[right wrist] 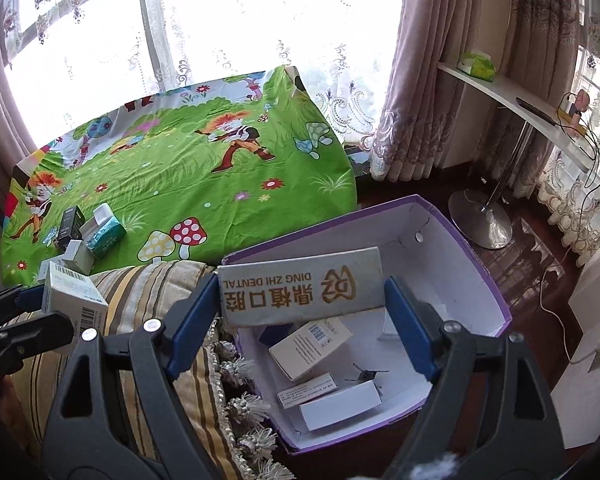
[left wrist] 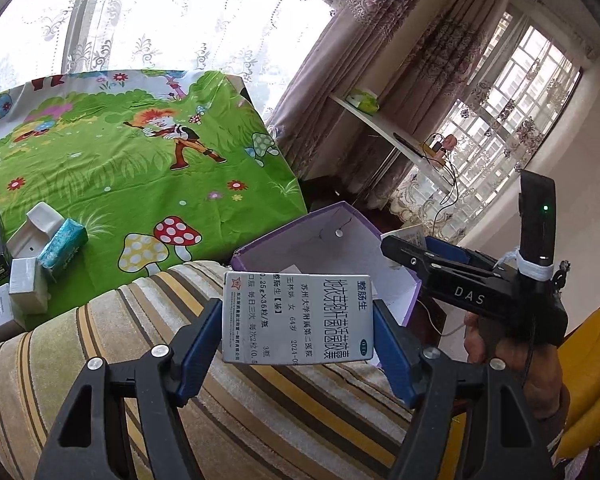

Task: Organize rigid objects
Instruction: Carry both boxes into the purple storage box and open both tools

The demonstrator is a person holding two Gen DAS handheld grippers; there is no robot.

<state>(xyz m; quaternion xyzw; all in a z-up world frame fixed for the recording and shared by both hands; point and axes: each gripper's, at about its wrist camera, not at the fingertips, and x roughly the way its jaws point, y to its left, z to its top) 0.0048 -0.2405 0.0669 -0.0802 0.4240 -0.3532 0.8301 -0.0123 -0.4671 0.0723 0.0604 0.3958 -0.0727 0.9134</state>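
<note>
- Left wrist view: left gripper [left wrist: 298, 336] clamped on a grey medicine box [left wrist: 298, 317], held over the striped cushion [left wrist: 120, 344]. Label partly legible: "整肠生", "0.25g×36粒/瓶", "2024".
- Same view: right gripper [left wrist: 410, 245] reaches over the purple box [left wrist: 320, 240]; body marked "DAS". Its grip is hidden here.
- Right wrist view: right gripper [right wrist: 300, 308] pinches a grey carton [right wrist: 300, 286] reading "DING ZHI DENTAL" and "鼎植口腔", above the purple box [right wrist: 468, 264].
- More small boxes [right wrist: 80, 240] sit on the green cartoon sheet [right wrist: 180, 168].
</note>
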